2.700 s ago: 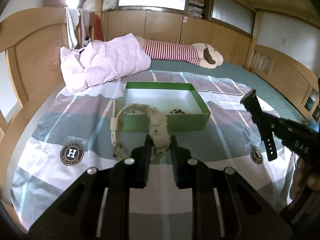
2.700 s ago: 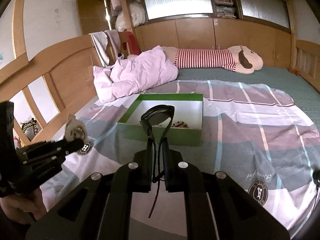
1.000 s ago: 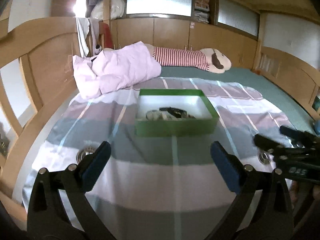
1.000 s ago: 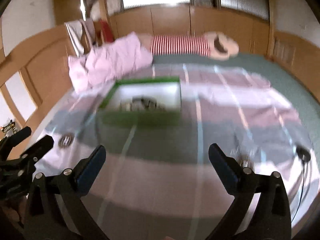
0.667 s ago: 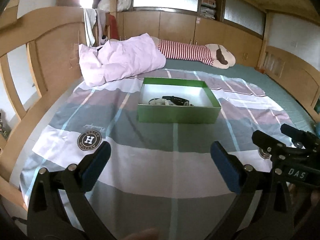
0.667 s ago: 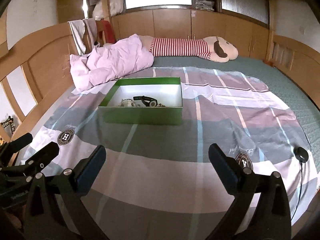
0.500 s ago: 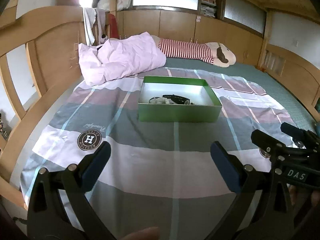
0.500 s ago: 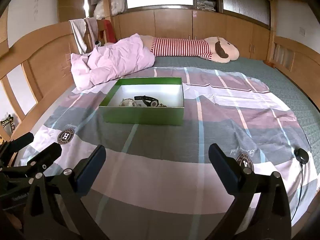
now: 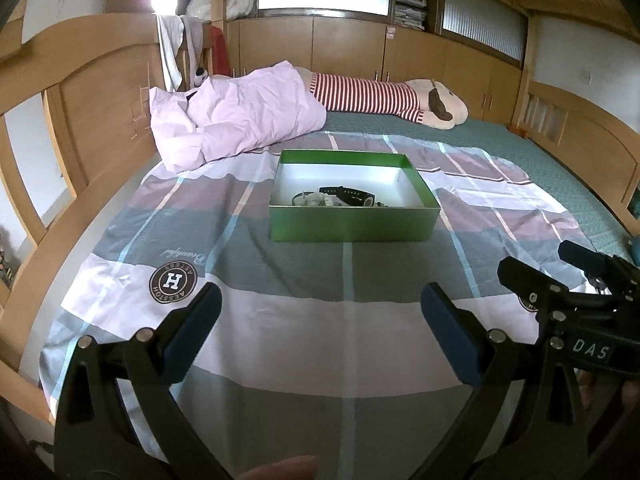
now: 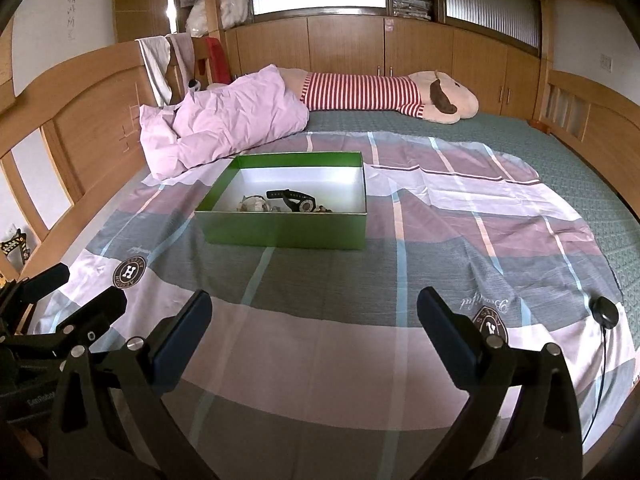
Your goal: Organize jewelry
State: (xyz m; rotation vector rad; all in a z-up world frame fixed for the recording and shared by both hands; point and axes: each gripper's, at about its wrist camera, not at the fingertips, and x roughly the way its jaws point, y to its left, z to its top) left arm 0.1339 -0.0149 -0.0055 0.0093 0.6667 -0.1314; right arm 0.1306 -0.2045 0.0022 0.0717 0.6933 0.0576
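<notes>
Nearest to me, my left gripper (image 9: 320,312) hangs over the plaid sheet (image 9: 320,344) with its jaws spread wide and nothing between them; the blue pads (image 9: 192,328) face each other across a broad strip of pale fabric. At the bottom edge of the left wrist view a fingertip (image 9: 280,468) pokes in. My right gripper (image 10: 314,320) is the same — fully released, empty, low over the sheet. Each gripper shows up in the other's view, off to the side, level with its partner and well apart from it.

On the sheet near the left gripper I see a round "H" crest (image 9: 173,282), and near the right one a small black disc on a thin cable (image 10: 605,312).

Further out, in the middle of the bed, sits the green box (image 9: 354,222) with its white interior open to the top. The jewelry is inside it, bunched at the near wall: a black watch (image 10: 298,200) lying across a pale beaded bracelet (image 10: 252,204), with a few small dark pieces just beside them that are too small to make out.

Beyond the box lie a crumpled pink quilt (image 10: 224,124) and a long plush toy in a red-striped shirt (image 10: 380,94) — both against the wooden cabinets (image 10: 348,46).
</notes>
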